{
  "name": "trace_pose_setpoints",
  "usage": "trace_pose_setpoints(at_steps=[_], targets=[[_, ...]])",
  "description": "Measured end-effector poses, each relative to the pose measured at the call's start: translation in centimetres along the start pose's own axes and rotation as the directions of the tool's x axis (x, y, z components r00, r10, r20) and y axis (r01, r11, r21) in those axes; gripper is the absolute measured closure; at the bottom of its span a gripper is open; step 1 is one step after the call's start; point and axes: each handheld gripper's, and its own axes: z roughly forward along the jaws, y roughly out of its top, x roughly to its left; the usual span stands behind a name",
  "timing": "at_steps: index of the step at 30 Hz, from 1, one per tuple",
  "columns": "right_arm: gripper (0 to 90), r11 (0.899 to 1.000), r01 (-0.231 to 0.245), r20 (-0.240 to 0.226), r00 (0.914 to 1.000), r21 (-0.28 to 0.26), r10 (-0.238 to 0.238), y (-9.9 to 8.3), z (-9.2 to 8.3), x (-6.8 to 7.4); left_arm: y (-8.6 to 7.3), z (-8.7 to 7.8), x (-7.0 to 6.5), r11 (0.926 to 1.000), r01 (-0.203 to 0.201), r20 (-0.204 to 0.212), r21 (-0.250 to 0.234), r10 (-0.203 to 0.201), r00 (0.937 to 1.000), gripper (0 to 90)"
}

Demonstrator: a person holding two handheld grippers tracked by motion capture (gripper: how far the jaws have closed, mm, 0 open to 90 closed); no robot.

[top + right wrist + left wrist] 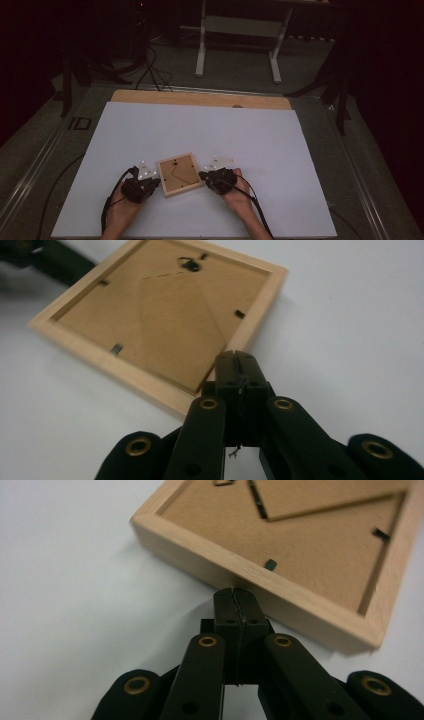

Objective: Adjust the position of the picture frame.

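A: The wooden picture frame (176, 174) lies face down on the white sheet (150, 130) covering the bench, near the front edge, its brown backing board up and one corner turned towards the person.

B: And a hand on either side of it. The left hand (122, 210) comes in from the near edge, angled up and to the right, carrying the left gripper (154, 183) low over the sheet.

A: In the left gripper view its fingers (227, 607) are pressed flat together, nothing between them, tips right at the frame's side rail. Whether they touch it cannot be told.

B: Mirror image opposite. The right hand (239, 192) angles in to the left, with the right gripper (204, 176) at the frame's right edge.

A: Its fingers (227, 370) are closed tight too, empty, tips sitting at the frame's corner in the right gripper view.

B: Both forearms run back off the near edge, cables trailing beside them.
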Motion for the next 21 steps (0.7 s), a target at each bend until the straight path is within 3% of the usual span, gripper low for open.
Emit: trace_pose_setpoints(at_steps=[5,8,12,15,17,21], targets=[[90.0,1.0,0.008,-0.011,0.9999,-0.001,-0.008,-0.4,-0.4,0.4,0.9,0.9,0.6,0.9999,0.015,-0.014,-0.007,-0.015,0.9998,89.9],[90.0,0.999,0.037,-0.025,0.999,0.003,-0.037,-0.7,-0.8,1.0,1.7,1.7,1.0,0.9994,0.031,-0.012,-0.019,-0.031,0.9994,89.9],[90.0,0.999,0.048,-0.041,0.998,0.005,-0.048,-0.9,-1.0,1.5,2.5,2.3,1.1,0.9999,0.007,-0.045,-0.012,-0.007,0.999,89.9],[90.0,0.998,0.062,-0.051,0.9968,0.007,-0.061,-0.8,-1.1,1.8,2.8,2.7,1.4,0.9996,0.021,-0.035,-0.02,-0.021,0.9992,89.9],[89.9,0.998,0.07,-0.06,0.9958,0.005,-0.069,-0.8,-1.1,1.9,2.9,2.9,1.9,0.9976,0.055,-0.012,-0.042,-0.055,0.9984,89.9],[89.0,0.998,0.058,-0.057,0.9966,-0.014,-0.059,-0.3,-1.0,1.5,3.1,2.2,2.0,0.9947,0.063,0.001,-0.081,-0.063,0.998,89.8]])
